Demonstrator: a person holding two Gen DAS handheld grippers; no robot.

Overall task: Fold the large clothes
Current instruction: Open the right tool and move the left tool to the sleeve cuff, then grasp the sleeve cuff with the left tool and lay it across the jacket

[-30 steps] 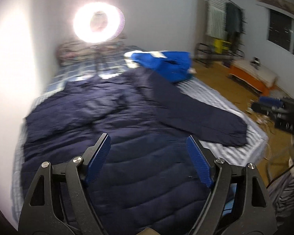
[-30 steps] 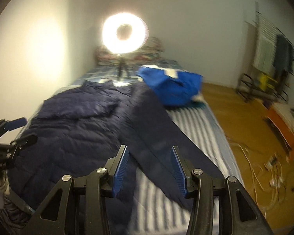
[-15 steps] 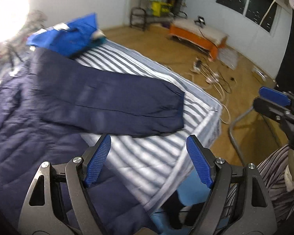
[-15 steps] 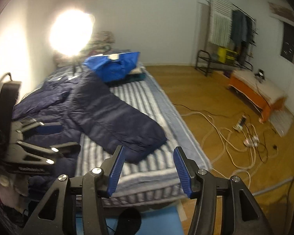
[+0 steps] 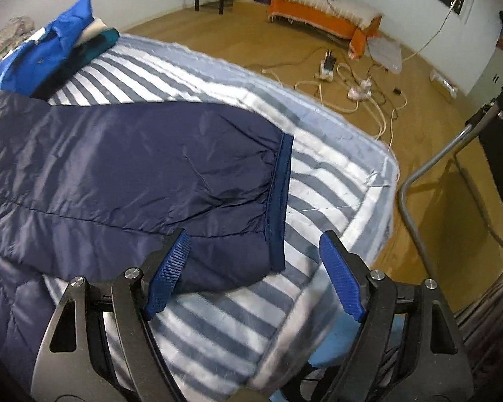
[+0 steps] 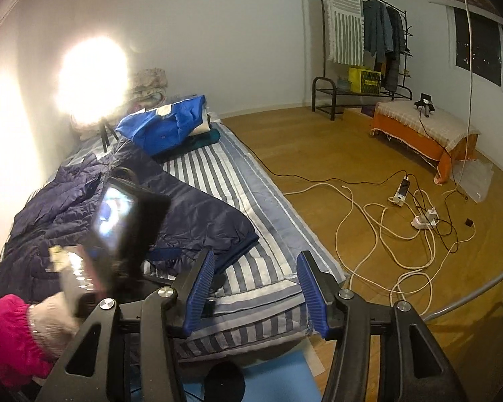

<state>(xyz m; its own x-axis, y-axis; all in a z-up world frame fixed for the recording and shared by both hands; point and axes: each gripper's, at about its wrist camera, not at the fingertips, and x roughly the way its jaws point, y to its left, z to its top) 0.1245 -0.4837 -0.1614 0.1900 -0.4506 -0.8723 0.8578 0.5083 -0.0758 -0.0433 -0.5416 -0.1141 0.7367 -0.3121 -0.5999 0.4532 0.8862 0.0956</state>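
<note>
Left wrist view shows the navy puffer jacket [image 5: 84, 174] spread flat on the bed [image 5: 318, 174], one sleeve [image 5: 191, 167] reaching out across the striped cover with its darker blue cuff [image 5: 280, 197] lying near the bed's corner. The left tool [image 5: 255, 279] hangs over that sleeve end with its blue pads wide apart; the left pad sits above the sleeve's lower edge, the right pad above bare striped cover, and nothing is pinched between them.

In the right wrist view, the jacket [image 6: 67, 207] fills the wall side of the bed [image 6: 238, 181], the sleeve [image 6: 211, 221] angling toward the floor side. The right tool [image 6: 255, 293] hovers over the foot of the bed, its jaws partly spread and empty. At lower left a hand [image 6: 50, 321] in a pale glove with a pink sleeve carries the other tool, blurred, over the jacket's hem.

Beyond the jacket, a bright blue garment [image 6: 164, 127] is heaped on folded items near the head of the bed, beside a glaring ring light [image 6: 92, 73] on a small tripod. White cables [image 6: 385, 221] and power strips sprawl over the wooden floor. An orange-draped bench [image 6: 426, 134] stands under the window, and a clothes rack [image 6: 365, 37] with hanging clothes stands against the far wall.
</note>
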